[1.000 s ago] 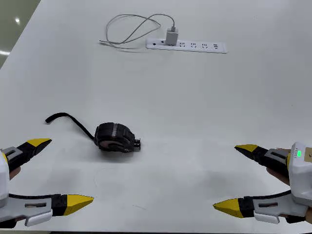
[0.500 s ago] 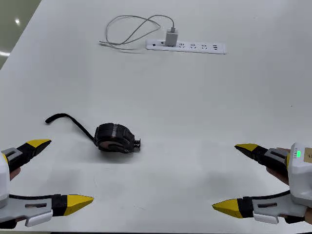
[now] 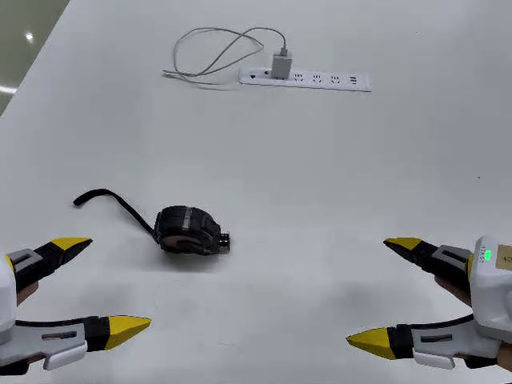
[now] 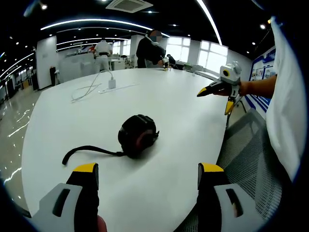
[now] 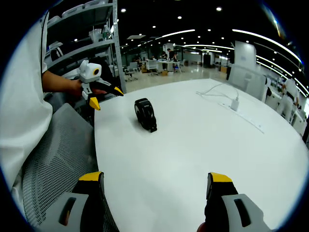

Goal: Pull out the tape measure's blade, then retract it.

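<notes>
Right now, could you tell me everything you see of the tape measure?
The tape measure is a rounded black case, seemingly plastic, with a reddish disc on one side. It seems to stand on edge on the white table, blade in, a black strap trailing from it. Nothing else touches it.

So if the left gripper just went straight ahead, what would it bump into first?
Probably the round black tape measure on the white table. It lies straight ahead, between the yellow-tipped jaws of the open left gripper, though depth is hard to judge.
</notes>
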{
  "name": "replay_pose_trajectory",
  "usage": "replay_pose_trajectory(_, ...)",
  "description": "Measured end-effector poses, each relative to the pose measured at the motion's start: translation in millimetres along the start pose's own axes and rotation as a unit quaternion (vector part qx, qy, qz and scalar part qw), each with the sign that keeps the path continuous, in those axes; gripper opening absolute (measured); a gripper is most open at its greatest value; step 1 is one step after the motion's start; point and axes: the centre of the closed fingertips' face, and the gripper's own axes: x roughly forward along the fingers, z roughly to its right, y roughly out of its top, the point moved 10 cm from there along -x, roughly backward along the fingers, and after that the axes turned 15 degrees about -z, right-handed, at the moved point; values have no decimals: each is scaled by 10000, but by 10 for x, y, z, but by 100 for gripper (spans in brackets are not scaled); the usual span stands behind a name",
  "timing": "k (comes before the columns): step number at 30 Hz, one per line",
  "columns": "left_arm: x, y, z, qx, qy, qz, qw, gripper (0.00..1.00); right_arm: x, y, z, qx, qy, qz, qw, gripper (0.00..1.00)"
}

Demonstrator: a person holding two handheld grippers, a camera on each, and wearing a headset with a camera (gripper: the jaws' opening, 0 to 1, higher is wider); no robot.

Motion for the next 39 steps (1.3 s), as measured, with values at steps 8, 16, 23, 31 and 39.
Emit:
replay_pose_trajectory(8,68,70,-57,51,-116,-14,9999,81,87,64,54,-86,88,-17,9999,86)
replay_pose_trajectory(16,202,135,-89,194,-384,-85,9990,82,198,123,126,-112,159,8,9998,86)
replay_pose_trajectory(23,314,238,-134,436,-518,-181,9975,82,311,240,150,-316,273,-35,9991,86)
replay_pose_trajectory(31,410,339,-226,733,-598,-331,9950,82,442,351,203,-551,396,-110,9976,86)
replay_pose_trajectory(39,494,427,-295,1206,-506,-547,9899,81,543,438,240,-861,465,-260,9949,85)
